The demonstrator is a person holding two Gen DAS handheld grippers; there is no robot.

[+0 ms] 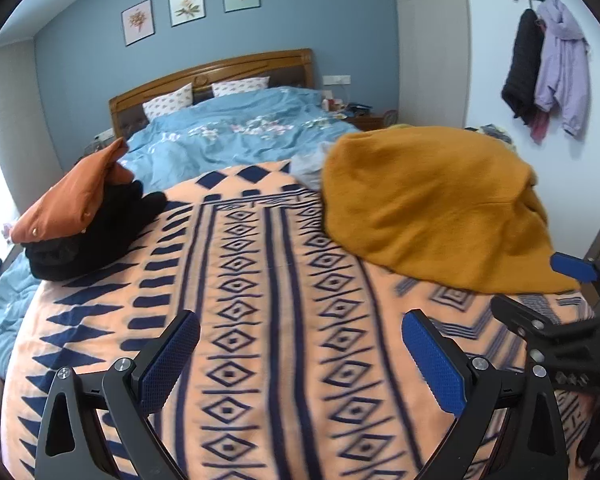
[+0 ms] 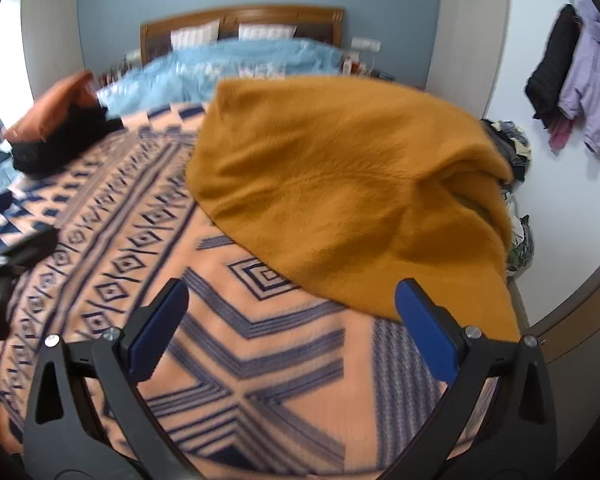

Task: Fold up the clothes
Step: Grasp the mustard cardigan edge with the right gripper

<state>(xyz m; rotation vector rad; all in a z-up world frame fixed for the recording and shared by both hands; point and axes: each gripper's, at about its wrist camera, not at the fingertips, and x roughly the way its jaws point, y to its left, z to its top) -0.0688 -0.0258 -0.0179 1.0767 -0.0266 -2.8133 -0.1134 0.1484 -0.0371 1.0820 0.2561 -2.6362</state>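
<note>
A mustard-yellow garment (image 1: pixel 432 208) (image 2: pixel 348 184) lies heaped on the right side of the orange and navy patterned blanket (image 1: pixel 260 320) (image 2: pixel 240 360). My left gripper (image 1: pixel 300 352) hovers open over the blanket's middle, holding nothing. My right gripper (image 2: pixel 292 316) is open too, just short of the yellow garment's near hem; its right fingertip (image 2: pixel 410 300) overlaps that hem. The right gripper also shows at the right edge of the left wrist view (image 1: pixel 540 292). A folded pile, rust-orange garment (image 1: pixel 68 204) (image 2: pixel 48 112) on black clothes (image 1: pixel 96 236), sits at the blanket's left.
A light blue duvet (image 1: pixel 236 132) covers the bed up to the wooden headboard (image 1: pixel 220 72). Jackets (image 1: pixel 548 68) hang on wall hooks at right. More loose clothes (image 2: pixel 512 148) are piled past the bed's right edge. A cluttered nightstand (image 1: pixel 352 110) stands behind.
</note>
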